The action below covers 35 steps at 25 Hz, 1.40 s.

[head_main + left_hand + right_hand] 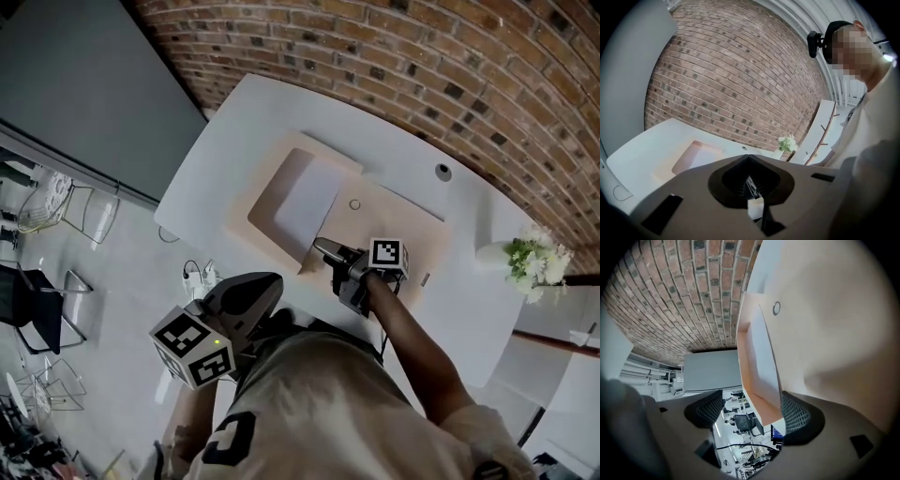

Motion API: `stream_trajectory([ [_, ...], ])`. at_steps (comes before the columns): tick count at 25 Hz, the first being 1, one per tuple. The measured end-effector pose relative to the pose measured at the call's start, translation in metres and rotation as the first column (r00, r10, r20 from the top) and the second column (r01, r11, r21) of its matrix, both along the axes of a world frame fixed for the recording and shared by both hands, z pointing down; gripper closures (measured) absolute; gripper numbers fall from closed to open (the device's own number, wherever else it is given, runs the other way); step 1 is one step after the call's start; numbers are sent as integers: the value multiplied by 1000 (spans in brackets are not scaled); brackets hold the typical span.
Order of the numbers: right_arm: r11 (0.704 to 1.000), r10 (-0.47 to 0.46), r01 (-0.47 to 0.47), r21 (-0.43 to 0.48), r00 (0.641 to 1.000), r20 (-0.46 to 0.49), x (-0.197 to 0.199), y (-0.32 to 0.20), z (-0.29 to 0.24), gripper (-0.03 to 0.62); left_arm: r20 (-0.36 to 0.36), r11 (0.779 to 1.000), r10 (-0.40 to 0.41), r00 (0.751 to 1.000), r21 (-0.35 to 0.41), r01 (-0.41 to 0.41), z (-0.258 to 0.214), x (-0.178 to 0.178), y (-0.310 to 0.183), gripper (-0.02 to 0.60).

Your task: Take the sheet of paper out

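A tan envelope (394,225) lies on the white table (234,141) with its flap folded open. A white sheet of paper (305,202) shows in its mouth. My right gripper (323,248) is at the envelope's near edge and stands open. In the right gripper view the envelope (825,333) and the sheet (761,352) reach between the wide-apart jaws of my right gripper (750,416), and the pads do not press on them. My left gripper (267,284) hangs off the table's near side, close to the person's body, shut and holding nothing. From the left gripper (746,159) the envelope (701,152) lies well ahead.
A vase of white flowers (530,258) stands at the table's right end. A round cable hole (442,172) sits near the brick wall (375,56). Wire chairs (56,202) and a power strip (197,277) are on the floor at the left.
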State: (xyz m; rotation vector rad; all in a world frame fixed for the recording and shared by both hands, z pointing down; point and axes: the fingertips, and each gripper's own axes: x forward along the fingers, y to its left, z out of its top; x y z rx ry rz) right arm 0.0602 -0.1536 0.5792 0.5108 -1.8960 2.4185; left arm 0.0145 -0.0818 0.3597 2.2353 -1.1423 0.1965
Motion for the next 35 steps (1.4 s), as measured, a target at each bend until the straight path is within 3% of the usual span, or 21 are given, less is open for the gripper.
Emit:
stream_trajectory([
  [11,1000,3,-4,-27,999,-48,-18,-3,20,220,-11,999,41,999,-17,-41,3,-23,-16,568],
  [22,993,109,-113,-42,989,-97,-30,-4,29,220,-74,990,140,987,29,-139,-2,-76,-40,568],
  [35,975,220,-220,15,972,-82,-33,-22,31,220,-95,981,194,976,44,-191,-3,-101,-40,568],
])
